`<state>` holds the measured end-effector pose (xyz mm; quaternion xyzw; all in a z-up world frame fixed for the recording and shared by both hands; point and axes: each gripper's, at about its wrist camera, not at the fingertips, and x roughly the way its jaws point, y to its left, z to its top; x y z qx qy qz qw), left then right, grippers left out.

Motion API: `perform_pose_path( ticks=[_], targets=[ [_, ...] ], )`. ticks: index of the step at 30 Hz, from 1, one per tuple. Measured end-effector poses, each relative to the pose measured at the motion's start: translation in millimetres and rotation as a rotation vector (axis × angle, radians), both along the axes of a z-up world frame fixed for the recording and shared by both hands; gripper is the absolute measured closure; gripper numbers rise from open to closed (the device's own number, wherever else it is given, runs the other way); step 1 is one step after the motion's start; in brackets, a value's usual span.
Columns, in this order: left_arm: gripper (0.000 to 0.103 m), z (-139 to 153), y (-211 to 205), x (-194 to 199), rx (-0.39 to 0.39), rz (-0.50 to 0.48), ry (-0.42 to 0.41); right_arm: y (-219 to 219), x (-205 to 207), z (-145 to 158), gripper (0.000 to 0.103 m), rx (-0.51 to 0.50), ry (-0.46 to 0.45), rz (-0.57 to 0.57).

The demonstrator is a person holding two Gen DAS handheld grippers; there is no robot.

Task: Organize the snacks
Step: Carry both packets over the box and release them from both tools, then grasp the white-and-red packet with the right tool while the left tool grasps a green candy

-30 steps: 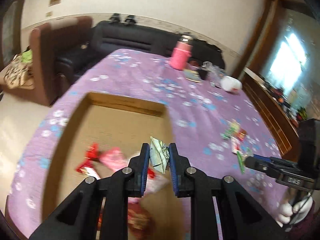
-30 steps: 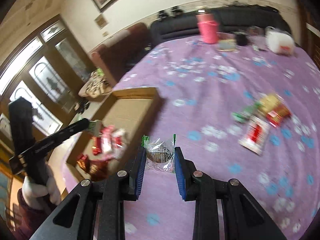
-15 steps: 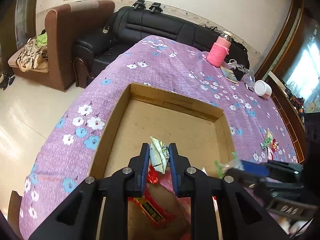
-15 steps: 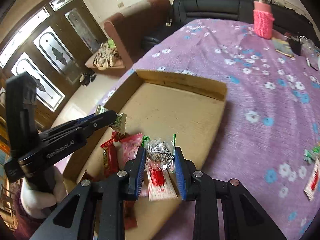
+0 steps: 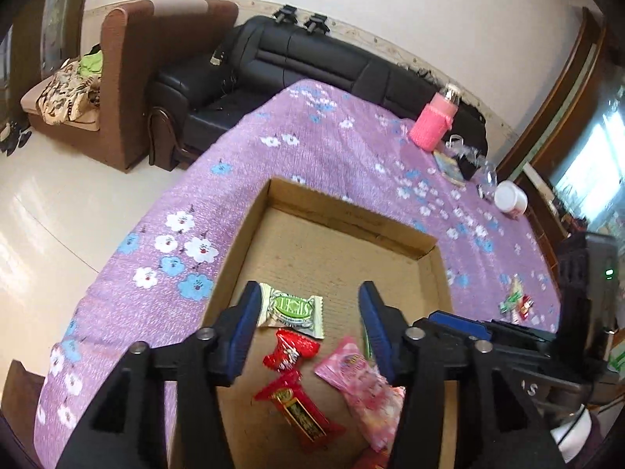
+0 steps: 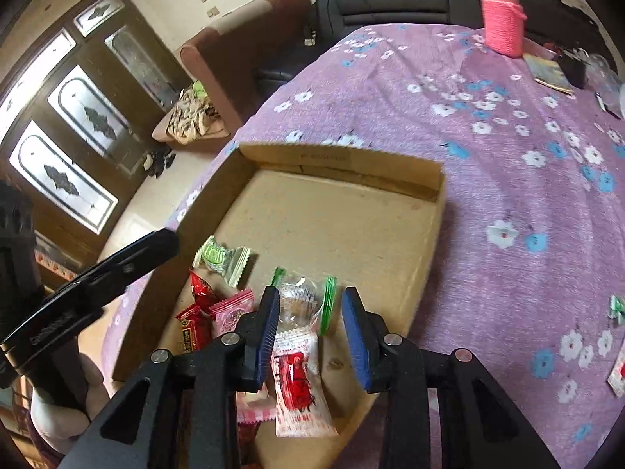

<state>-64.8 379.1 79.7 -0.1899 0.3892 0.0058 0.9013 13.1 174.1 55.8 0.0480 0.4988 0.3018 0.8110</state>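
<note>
- Hovering over the cardboard box, the left gripper is showing its fingers spread wide, gripping nothing; the green-and-white snack is lying flat on the box floor just beyond them
- Hanging over the box's near edge, the right gripper is standing with fingers parted; the clear snack with green ends is sitting between the pads, seemingly loose; contact is hard to judge
- Lying in the near part of the box: red wrappers, a pink packet, a white-and-red packet; more snacks are waiting well apart on the purple flowered worktop
- Judging by looks, the snacks are being light, crinkly, slippery film pillows with crimped, sawtooth ends; contents likely soft or brittle, so a gentle pinch across the middle is suiting better than the thin end flaps
- Noting the box as stiff, shallow, matte brown board; cloth is looking woven and soft
</note>
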Motion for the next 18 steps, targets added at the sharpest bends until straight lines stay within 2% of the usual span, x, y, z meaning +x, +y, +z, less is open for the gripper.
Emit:
perform_pose_path(
  ticks=[3,5,7,11,16,18],
  targets=[
    [0.042,18.3,-3.6,-19.2,-0.009,0.028,-0.039,-21.5,-7.5,13.2,0.067,0.025,-0.019,-0.030],
    [0.026,31.6,-9.5,-32.6,-0.009,0.051,-0.061,-40.7,-16.3,23.0,0.067,0.038,-0.040,-0.052],
    [0.021,46.2,-20.1,-48.6,-0.004,0.067,-0.098,-59.4,-23.4,31.7,0.067,0.047,-0.060,-0.077],
    [0.017,74.7,-50.6,-80.0,-0.016,0.036,-0.192,-118.0,-43.0,49.4,0.066,0.067,-0.103,-0.165],
    [0.016,107.1,-97.7,-129.7,-0.052,-0.008,-0.361,-196.8,-67.8,61.6,0.062,0.066,-0.141,-0.299],
    [0.016,110.6,-115.1,-151.4,-0.107,-0.014,-0.427,-233.4,-80.0,61.3,0.060,0.065,-0.145,-0.365]
  ],
)
